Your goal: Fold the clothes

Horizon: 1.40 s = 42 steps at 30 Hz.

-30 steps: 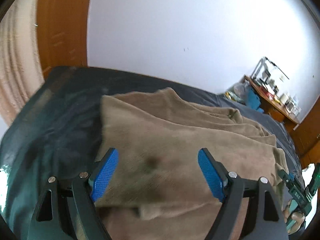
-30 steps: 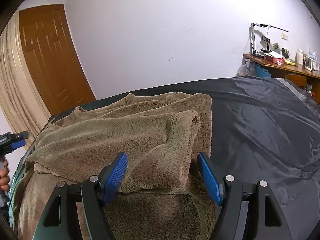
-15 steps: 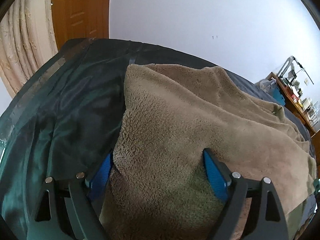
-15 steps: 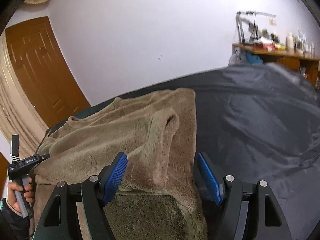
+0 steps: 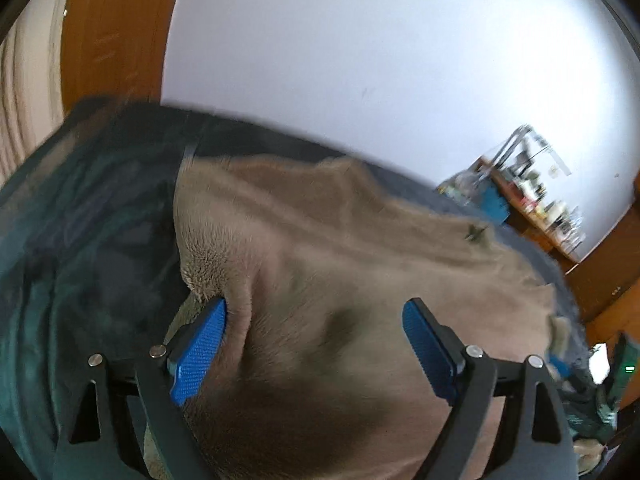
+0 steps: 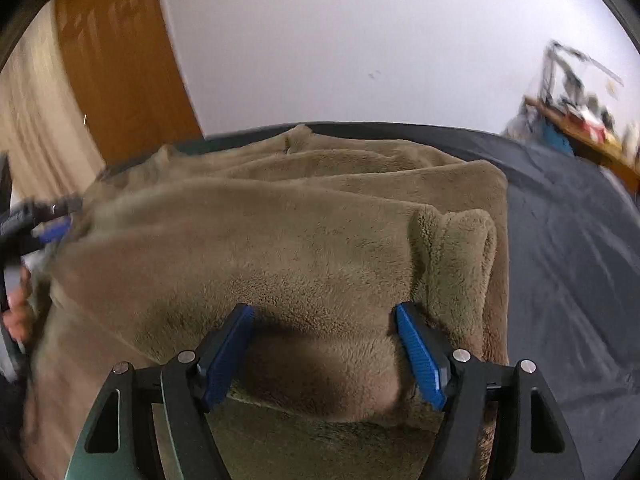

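A tan fleece garment lies in folded layers on a bed with a dark cover. My left gripper stands wide open low over the garment's left edge. Its left pad sits at the edge of the fold, and fleece bulges up between the pads. In the right wrist view the garment fills the middle. My right gripper is open over a thick fold. A doubled-over sleeve lies just right of its right pad. The left gripper, held by a hand, shows at the far left.
The dark bed cover stretches bare to the right of the garment. A cluttered wooden desk stands at the back right by the white wall. A wooden door and a beige curtain stand at the back left.
My right gripper has slid left along the garment, so the doubled sleeve that was between its pads is now right of them. My left gripper has sunk lower over the left edge.
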Each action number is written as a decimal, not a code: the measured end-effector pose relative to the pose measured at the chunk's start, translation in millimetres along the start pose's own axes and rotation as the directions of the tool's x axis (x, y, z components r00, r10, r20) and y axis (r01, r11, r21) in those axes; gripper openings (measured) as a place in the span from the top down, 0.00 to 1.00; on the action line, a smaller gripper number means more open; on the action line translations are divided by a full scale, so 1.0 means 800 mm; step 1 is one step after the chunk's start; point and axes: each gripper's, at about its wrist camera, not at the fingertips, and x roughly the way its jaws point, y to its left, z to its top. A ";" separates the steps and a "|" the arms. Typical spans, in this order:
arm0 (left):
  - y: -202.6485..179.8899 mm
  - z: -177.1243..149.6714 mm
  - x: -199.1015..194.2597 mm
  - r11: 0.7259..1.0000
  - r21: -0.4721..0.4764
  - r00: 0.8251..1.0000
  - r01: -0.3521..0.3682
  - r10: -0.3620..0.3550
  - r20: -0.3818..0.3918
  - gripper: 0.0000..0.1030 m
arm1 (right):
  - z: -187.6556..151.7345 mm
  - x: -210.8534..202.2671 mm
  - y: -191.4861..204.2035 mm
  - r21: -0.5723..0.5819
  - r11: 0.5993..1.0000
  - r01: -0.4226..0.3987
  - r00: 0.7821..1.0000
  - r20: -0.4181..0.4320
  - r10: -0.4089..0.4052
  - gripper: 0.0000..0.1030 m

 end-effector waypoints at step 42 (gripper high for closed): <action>-0.033 -0.200 -0.149 0.947 0.320 0.983 -0.026 0.082 -0.164 0.07 | -0.198 -0.173 0.058 -0.288 0.950 -0.123 0.985 -0.150 0.083 0.17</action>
